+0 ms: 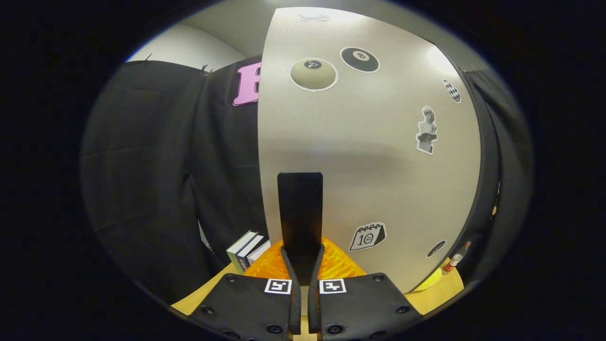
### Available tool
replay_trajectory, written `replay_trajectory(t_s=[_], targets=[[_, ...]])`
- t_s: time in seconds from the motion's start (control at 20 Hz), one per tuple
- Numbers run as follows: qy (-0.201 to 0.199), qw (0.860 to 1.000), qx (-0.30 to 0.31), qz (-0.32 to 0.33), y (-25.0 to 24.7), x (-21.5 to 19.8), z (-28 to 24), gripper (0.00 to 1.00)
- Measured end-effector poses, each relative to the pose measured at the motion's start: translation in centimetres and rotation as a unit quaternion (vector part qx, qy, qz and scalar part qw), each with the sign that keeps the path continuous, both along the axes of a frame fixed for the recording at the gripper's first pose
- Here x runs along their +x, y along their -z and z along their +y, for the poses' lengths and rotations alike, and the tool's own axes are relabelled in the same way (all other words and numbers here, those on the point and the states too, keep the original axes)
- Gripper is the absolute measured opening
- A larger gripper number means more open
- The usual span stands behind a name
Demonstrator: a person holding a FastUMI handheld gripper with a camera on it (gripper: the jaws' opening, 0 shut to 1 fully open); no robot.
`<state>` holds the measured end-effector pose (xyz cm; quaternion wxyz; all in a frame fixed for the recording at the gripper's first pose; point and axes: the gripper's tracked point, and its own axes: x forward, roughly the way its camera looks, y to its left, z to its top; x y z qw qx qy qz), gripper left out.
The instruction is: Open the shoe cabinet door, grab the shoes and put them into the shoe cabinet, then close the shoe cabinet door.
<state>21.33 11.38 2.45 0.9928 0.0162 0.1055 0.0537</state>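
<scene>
Directly ahead of the claw (303,265), a pale grey shoe cabinet door (369,156) rises tall and close, taking up most of the space beyond the fingers. Both fingers (289,274) are drawn in together on a flat black handle (300,213) that stands upright on the door's face; the tips sit on either side of its lower end and appear to press on it. Stickers dot the door: two round billiard-ball ones (314,74) high above the handle, a small figure (426,130) further out toward the claw's right, a checkered oval (451,90) above that, and a little calendar sticker (367,236) just right of the handle's base. Just behind the fingertips, low against the door, lies something orange and ridged (336,265); what it is cannot be told. To the claw's left, a few books (247,250) stand upright near the door's edge, on the wooden tabletop (438,293). To the right, past the door's far edge, a small bottle with a red cap (455,259) and something yellow-green (428,282) sit on the same tabletop. Black cloth (151,180) hangs behind on the left side.
</scene>
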Motion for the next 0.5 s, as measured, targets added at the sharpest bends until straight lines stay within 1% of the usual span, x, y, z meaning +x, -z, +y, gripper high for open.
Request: replay_trajectory(t_s=[0.25, 0.5], targets=[[0.001, 1.000, -0.003, -0.010, -0.3, -3.5, -1.5, 0.07], [0.001, 1.000, -0.005, -0.014, -0.4, -5.9, -3.2, 0.07]])
